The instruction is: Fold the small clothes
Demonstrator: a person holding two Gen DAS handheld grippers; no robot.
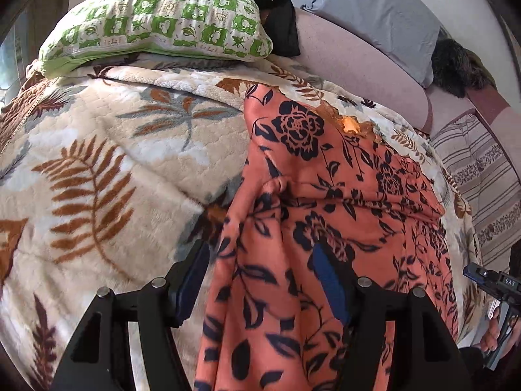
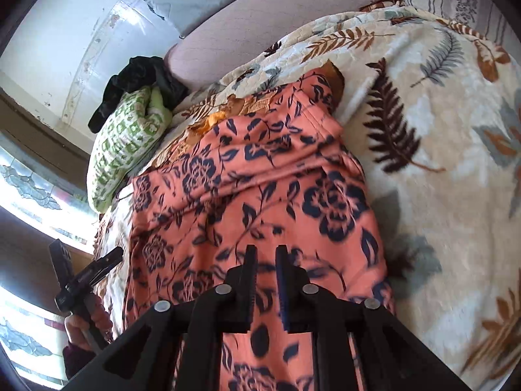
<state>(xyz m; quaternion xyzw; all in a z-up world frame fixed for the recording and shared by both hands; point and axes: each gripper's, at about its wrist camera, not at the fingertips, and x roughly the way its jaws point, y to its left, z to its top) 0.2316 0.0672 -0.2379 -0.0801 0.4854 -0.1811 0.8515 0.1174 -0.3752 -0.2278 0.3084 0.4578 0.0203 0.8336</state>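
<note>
An orange garment with dark blue flowers lies lengthwise on a leaf-print blanket; it also shows in the right wrist view. A yellow-orange trim peeks out at its far end. My left gripper is open, its jaws wide apart over the garment's near left edge. My right gripper hovers over the garment's near end with its jaws close together, a narrow gap showing between them and no cloth in it. Each gripper shows at the edge of the other's view.
A green-and-white patterned pillow with a black garment behind it lies at the far end. A grey pillow, pink sheet, dark furry item and striped bedding lie to the right.
</note>
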